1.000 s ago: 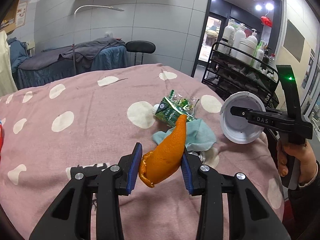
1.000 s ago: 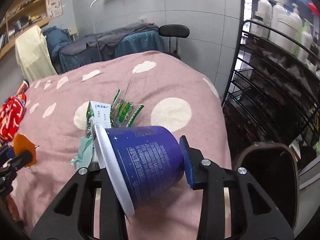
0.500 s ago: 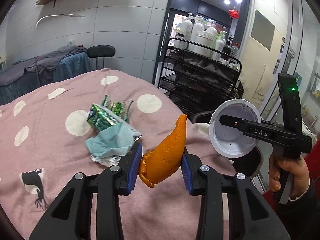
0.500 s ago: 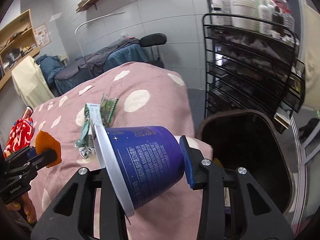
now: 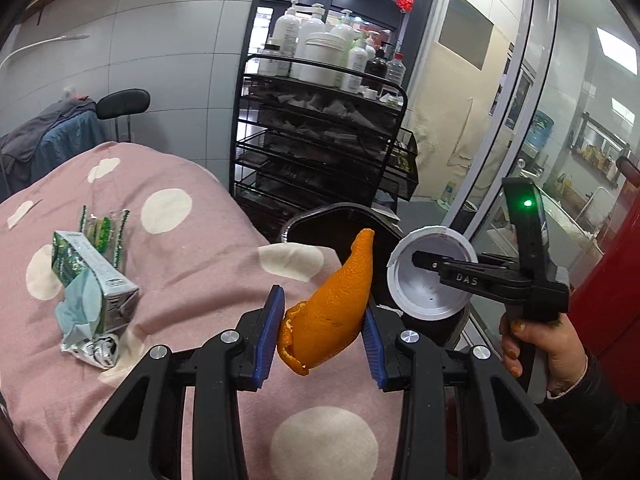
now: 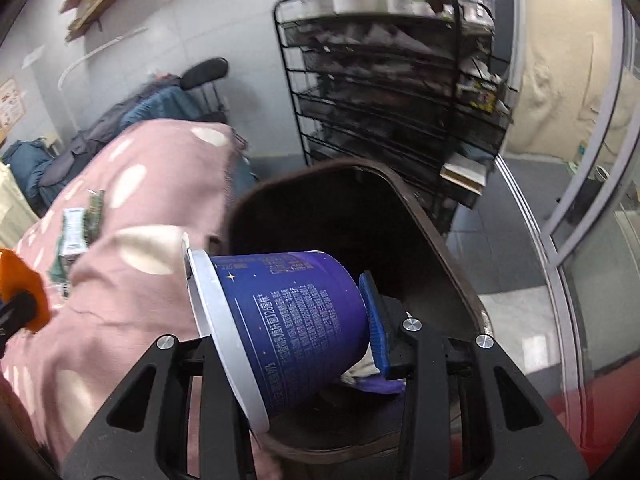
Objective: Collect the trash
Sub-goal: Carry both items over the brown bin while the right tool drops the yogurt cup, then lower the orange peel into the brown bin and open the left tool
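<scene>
Trash in hand: orange peel (image 5: 332,308) pinched between the pads of the left tool (image 5: 322,332); its long axis runs up and away, tip toward the bin. Blue cup (image 6: 288,320) clamped on its side in the right tool (image 6: 280,332), white rim to the left, base to the right.
Key relation: the bin (image 6: 448,256), open-topped and dark, lies directly under and beyond the cup; the right tool is the nearer of the two. From the left wrist view the bin (image 5: 320,224) sits ahead of the peel, past the bed edge.
Judgement: release of the cup looks due first; the peel needs further carry forward.
Trash left behind: green carton (image 5: 94,276) with a pale tissue (image 5: 78,312) and a crumpled wrapper (image 5: 106,226), on the bed, well left of both tools.
Surface: bed (image 5: 180,280) under a pink cover with pale spots.
Room: black wire rack (image 5: 320,140) with bottles beyond the bin; grey tiled wall; glass door to the right.
</scene>
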A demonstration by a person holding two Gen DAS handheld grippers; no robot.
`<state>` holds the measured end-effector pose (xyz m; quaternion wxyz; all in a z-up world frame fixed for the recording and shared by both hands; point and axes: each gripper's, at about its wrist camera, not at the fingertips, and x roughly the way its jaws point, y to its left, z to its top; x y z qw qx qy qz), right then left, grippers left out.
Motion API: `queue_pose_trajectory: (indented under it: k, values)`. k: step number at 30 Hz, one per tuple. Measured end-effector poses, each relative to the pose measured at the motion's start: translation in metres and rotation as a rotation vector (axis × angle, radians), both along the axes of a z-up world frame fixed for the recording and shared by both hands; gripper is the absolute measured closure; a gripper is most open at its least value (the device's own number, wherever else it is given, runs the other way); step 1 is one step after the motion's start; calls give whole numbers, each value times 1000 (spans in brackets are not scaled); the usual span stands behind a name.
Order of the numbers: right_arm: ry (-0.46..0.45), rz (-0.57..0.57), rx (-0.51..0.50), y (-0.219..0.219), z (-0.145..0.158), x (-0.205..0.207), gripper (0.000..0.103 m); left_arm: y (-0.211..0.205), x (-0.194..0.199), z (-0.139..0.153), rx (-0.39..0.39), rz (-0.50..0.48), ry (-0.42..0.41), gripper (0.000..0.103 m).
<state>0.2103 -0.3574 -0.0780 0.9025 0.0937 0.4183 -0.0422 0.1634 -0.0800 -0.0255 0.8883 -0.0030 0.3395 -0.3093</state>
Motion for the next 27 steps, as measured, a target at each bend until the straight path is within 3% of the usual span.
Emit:
queue_pose_trajectory:
  k: [11,13,14,15,23,27]
  values:
    - [283,-8,21,-29,-74,52,65,-34,1,-13,15,-81,52,66]
    - [300,-9,4,-29,-79,55,60,-37,1,-14,18,-85,58,66]
    - [308,-6,-4,-28,-80,58,50,-38,1,-15,17,-87,63,66]
    - [310,-8,-8,-29,-81,58,41,-38,1,-15,16,-89,67,66]
    - [221,-10,18,-19,-69,36,39,-49,6,-18,29,-110,78,66]
    - [113,-30,26,-17,-50,13,29,-60,11,-21,38,-126,91,66]
